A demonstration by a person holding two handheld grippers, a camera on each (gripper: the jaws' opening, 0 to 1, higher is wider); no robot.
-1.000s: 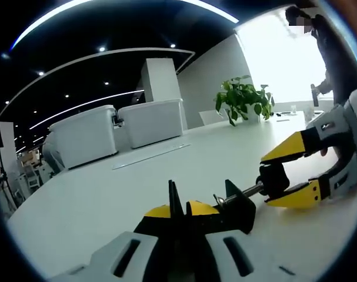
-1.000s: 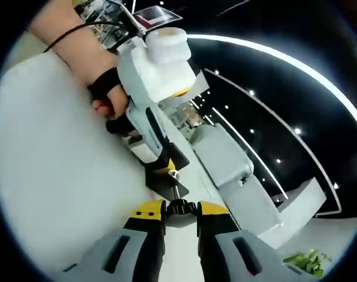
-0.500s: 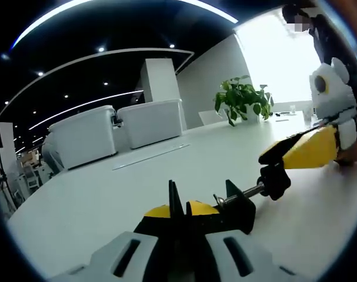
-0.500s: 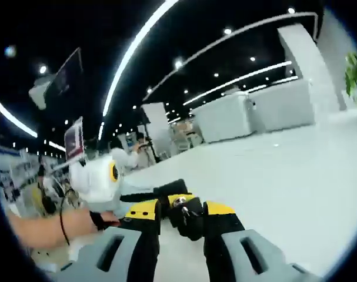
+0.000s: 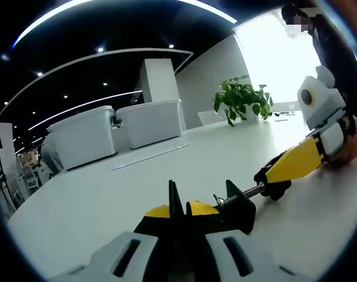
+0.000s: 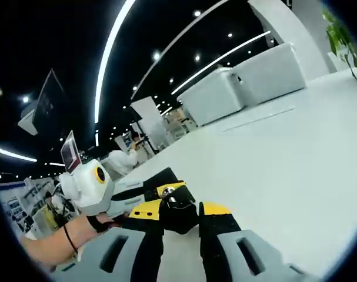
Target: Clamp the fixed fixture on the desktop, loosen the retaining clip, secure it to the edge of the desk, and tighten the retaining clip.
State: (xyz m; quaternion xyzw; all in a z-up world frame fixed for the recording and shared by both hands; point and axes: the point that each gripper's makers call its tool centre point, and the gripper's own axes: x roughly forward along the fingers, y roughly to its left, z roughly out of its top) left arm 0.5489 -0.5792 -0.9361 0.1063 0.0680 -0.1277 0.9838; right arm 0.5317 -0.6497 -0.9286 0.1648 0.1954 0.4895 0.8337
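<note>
L gripper [image 5: 179,212] fingers pinch the clamp [image 5: 234,207] body on the tabletop [image 5: 107,194]; R gripper [image 6: 179,210] fingers pinch its knob [image 6: 177,204] at the screw end.

A broad white desk [image 5: 137,182] carries the black clamp fixture [image 5: 240,207] and a potted plant [image 5: 242,100].

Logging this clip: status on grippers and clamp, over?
Left gripper shut on clamp. Right gripper shut on clamp's screw knob. Clamp on white desk, not at edge. Nothing obstructing.
</note>
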